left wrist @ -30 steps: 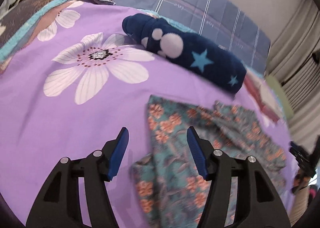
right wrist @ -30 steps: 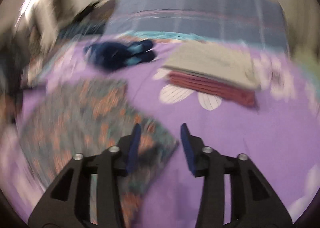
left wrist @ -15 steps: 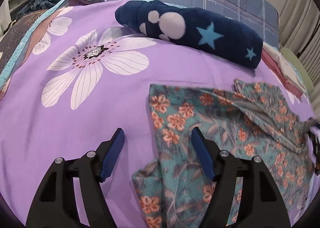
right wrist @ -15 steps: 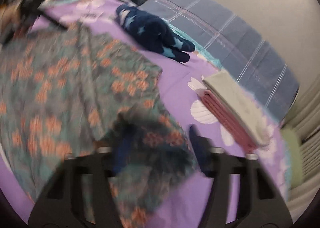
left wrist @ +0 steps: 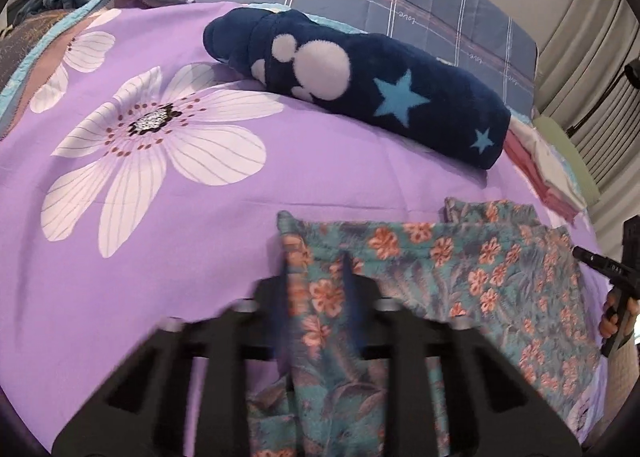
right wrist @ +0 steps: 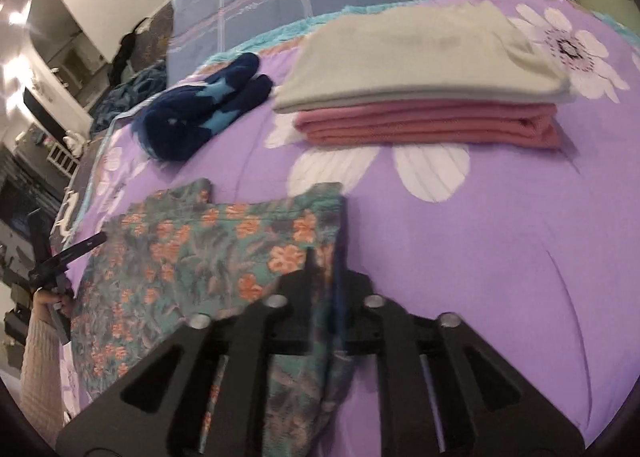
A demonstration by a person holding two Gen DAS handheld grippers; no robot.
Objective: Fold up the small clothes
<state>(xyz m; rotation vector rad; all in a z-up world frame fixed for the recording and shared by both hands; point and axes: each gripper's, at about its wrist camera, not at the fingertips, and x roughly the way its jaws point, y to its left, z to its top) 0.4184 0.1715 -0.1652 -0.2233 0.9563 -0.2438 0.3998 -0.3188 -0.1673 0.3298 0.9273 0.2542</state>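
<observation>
Gripping floral cloth corners: left gripper closing on cloth at 6 o'clock, right gripper opening, cloth between jaws. Light, limp fabric, judged best handled by its corners.

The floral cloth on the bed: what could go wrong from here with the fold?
1. The left gripper is closing its jaws over bunched fabric of the floral cloth; a wrinkle may be folded in.
2. The right gripper has only a thin corner between its jaws, which are opening; the corner may slip out.
3. The folded stack lies close behind; a swung cloth may disturb it.
</observation>
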